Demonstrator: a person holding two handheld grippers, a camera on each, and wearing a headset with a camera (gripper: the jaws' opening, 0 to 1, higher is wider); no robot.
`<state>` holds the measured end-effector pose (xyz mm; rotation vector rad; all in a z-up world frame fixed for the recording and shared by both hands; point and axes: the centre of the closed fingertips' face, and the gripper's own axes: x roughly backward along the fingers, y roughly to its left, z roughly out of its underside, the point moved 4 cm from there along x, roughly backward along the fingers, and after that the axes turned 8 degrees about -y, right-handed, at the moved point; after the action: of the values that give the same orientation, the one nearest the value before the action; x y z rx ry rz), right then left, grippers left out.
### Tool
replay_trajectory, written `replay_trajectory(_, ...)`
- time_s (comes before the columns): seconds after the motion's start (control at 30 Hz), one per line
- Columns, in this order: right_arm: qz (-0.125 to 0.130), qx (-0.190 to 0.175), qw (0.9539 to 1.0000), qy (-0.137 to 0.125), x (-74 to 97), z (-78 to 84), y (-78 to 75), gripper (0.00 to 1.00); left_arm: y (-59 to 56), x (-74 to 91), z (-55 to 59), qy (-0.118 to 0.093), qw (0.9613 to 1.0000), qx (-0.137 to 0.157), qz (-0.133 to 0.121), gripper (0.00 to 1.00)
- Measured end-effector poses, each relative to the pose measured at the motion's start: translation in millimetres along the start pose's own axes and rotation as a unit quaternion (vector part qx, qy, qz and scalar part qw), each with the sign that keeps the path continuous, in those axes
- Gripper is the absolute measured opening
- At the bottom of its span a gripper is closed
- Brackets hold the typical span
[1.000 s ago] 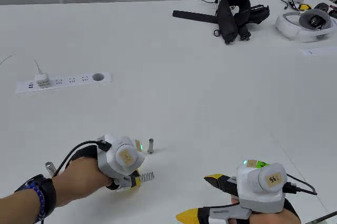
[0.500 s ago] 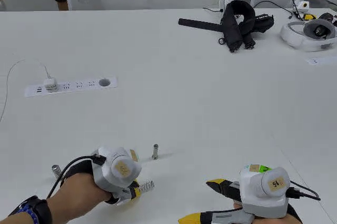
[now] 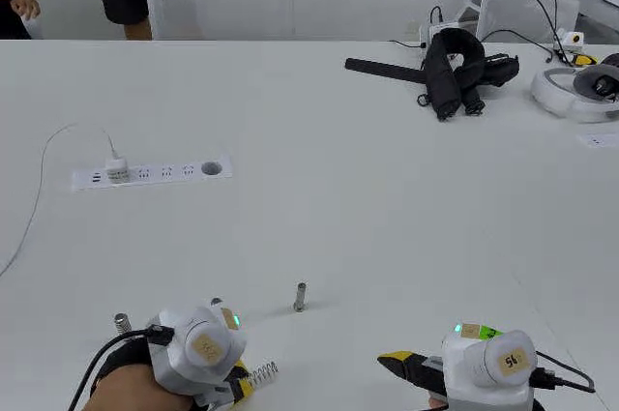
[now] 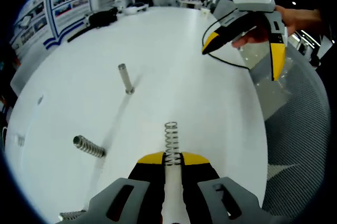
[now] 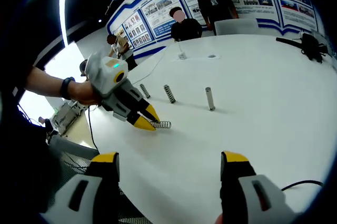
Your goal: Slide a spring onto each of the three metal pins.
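Down at the near edge of the white table (image 3: 387, 218), the left gripper (image 4: 171, 158) has its two yellow-tipped jaws closed tight on one end of a spring (image 4: 171, 137). The rest of the spring sticks straight out in front of the jaws, low over the table. It is not on a pin.

Ahead of it stands a bare pin (image 4: 124, 78). This pin is upright, has no spring on it, and is a little way from the held spring. To the left of the bare pin is a second pin (image 4: 88, 146) with a spring wound around it. A third pin (image 5: 144, 90) stands just behind the left gripper, and it seems to wear a spring too, but it is small and hard to see.

The right gripper (image 5: 169, 156) is well off to the right, near the person's body. Its jaws are spread wide apart and there is nothing between them. It points toward the left gripper and the pins.

Farther back on the table lies a white power strip (image 3: 155, 173) with a plug in it.
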<state>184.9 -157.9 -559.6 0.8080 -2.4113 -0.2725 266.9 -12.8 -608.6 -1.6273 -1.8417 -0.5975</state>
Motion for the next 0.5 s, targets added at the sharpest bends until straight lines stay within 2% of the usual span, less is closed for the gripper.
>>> replay_trajectory(0.3,-0.011,0.009,0.9999,0.005,-7.3,-9.2,5.4,0.79,-1.7,28.8,9.6,-0.03,0.9981,0.044,-0.03,0.11)
replay_trajectory(0.5,-0.02,0.018,0.9996,0.011,-13.8,-14.2,11.4,0.79,-0.7,46.3,15.2,-0.045,0.9959,0.06,-0.05,0.11)
